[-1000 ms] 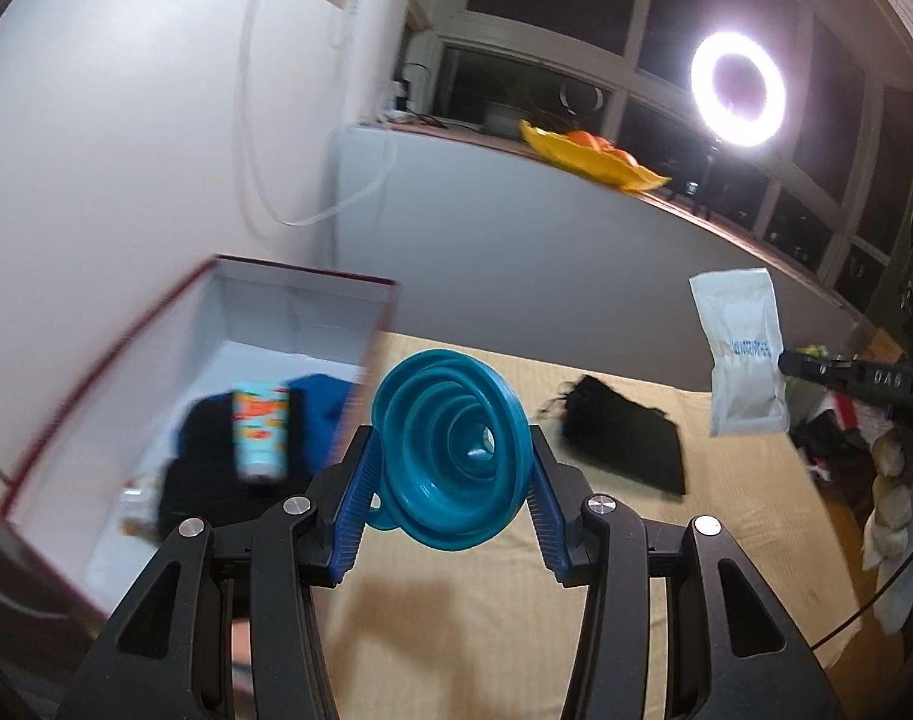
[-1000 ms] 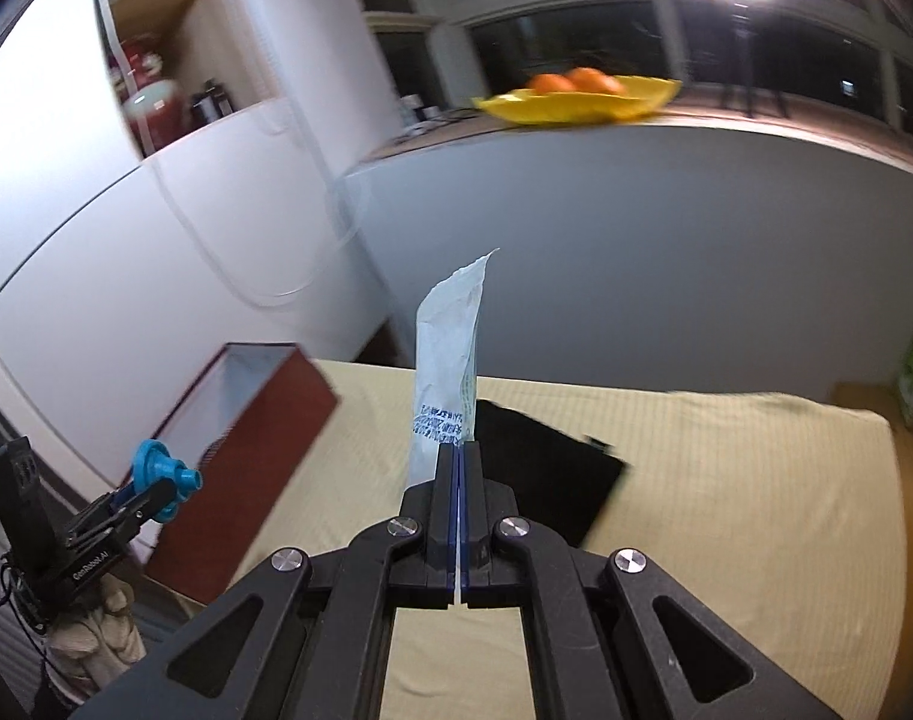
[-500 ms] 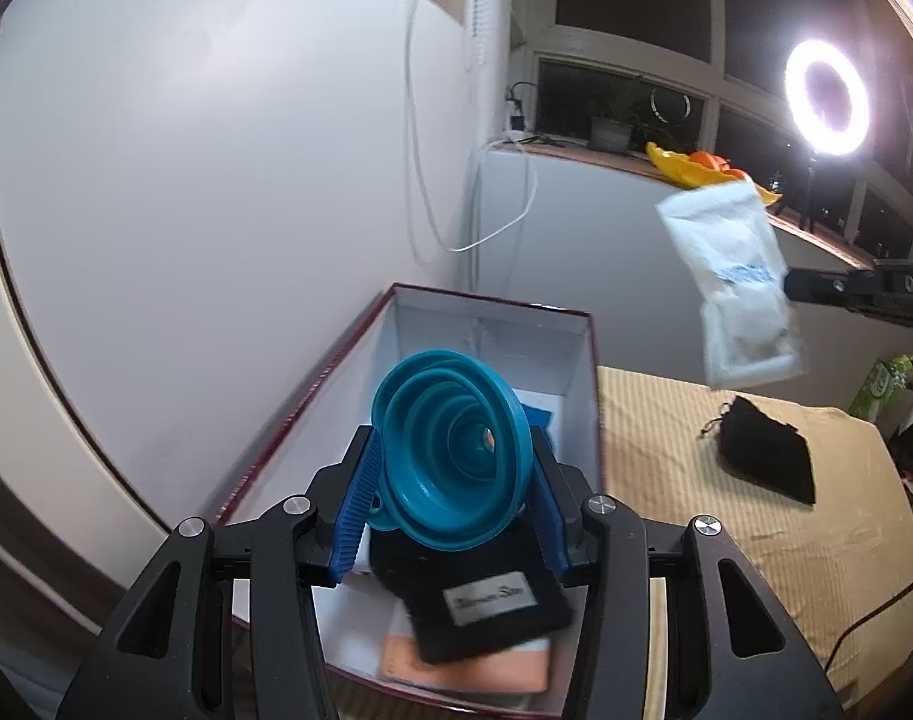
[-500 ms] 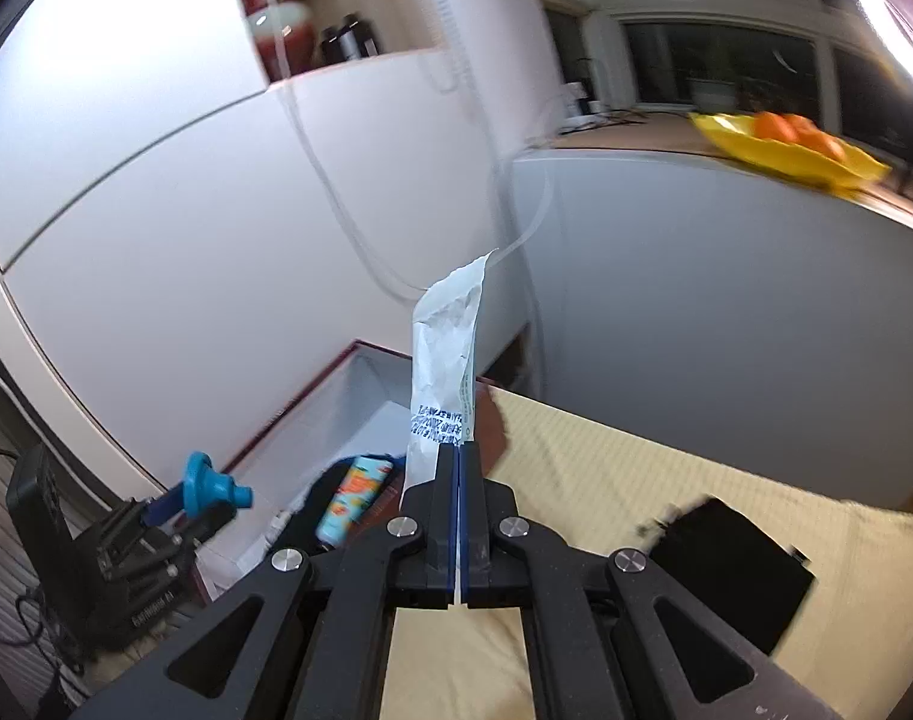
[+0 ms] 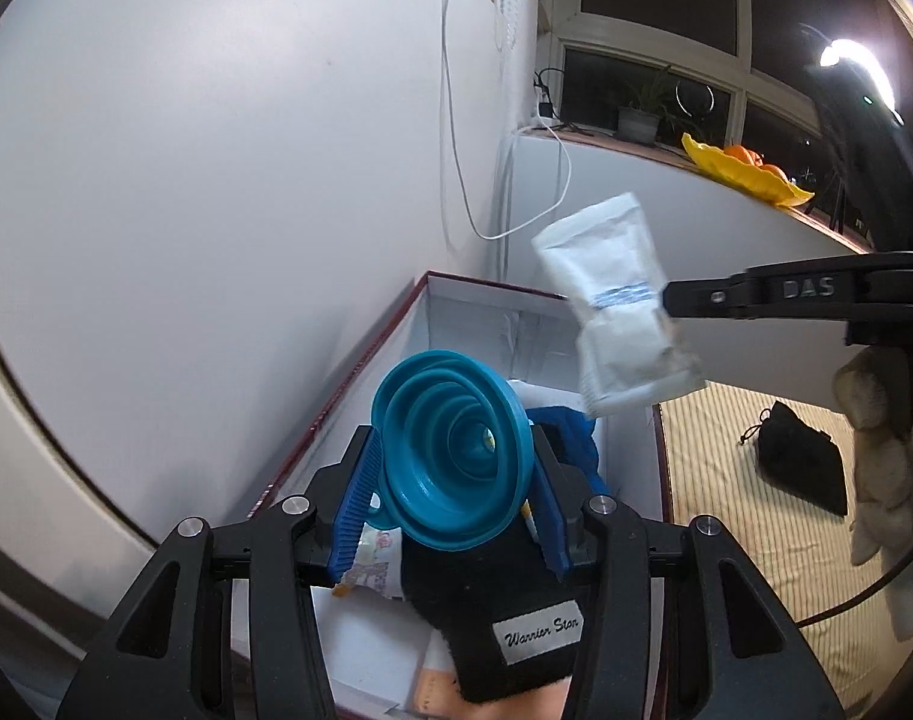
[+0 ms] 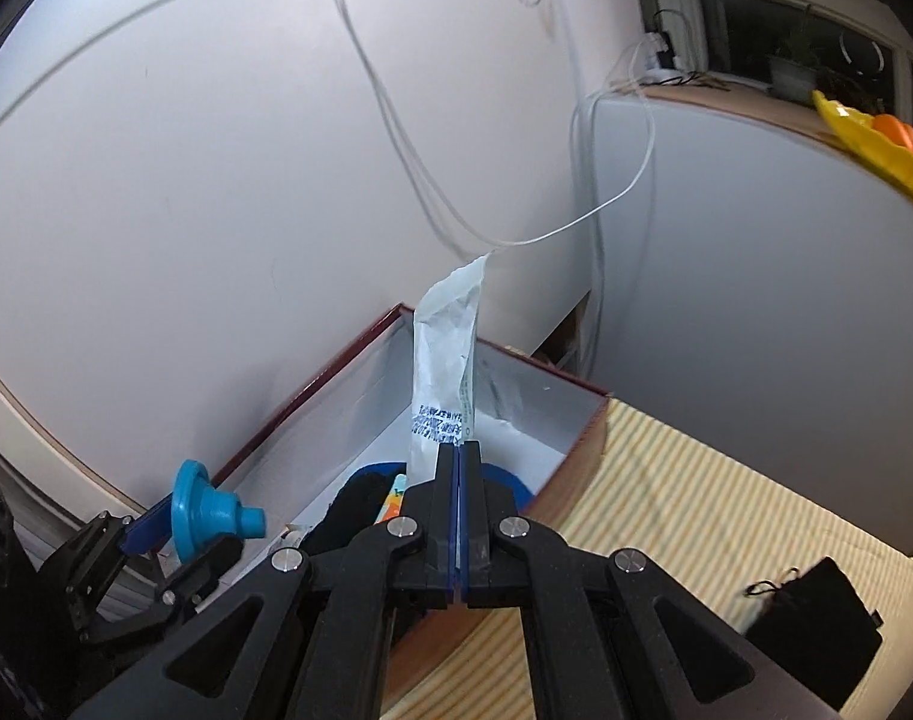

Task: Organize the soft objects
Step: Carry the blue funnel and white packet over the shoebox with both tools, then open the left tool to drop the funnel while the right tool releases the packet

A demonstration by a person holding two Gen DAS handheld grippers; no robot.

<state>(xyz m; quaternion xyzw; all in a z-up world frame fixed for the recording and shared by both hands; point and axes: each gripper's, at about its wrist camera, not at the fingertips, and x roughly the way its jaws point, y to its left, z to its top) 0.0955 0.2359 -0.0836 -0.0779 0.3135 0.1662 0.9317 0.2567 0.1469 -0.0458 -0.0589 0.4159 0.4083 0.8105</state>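
Observation:
My left gripper [image 5: 453,468] is shut on a teal collapsible funnel [image 5: 450,450] above the near end of a white-lined, red-edged box [image 5: 492,294]. Seen from the right wrist, the funnel [image 6: 207,510] sits in the left gripper [image 6: 174,519] at lower left. My right gripper [image 6: 458,450] is shut on a white soft packet [image 6: 447,360] that stands upright over the box [image 6: 576,396]. From the left wrist view the packet [image 5: 618,312] hangs over the box's far right corner. Inside the box lie a black cloth item with a label [image 5: 516,612], a blue cloth [image 5: 567,426] and a small printed tube [image 6: 392,501].
A black drawstring pouch [image 5: 807,456] lies on the striped yellow mat [image 6: 696,480] to the right of the box. White wall [image 5: 216,180] and hanging cables [image 6: 432,192] stand close behind the box. A yellow fruit bowl [image 5: 738,171] sits on the ledge. A gloved hand [image 5: 882,438] shows at right.
Both grippers have swung left from the mat to over the box. The packet has come closer to the funnel, above the box's far end. Both grips are unchanged.

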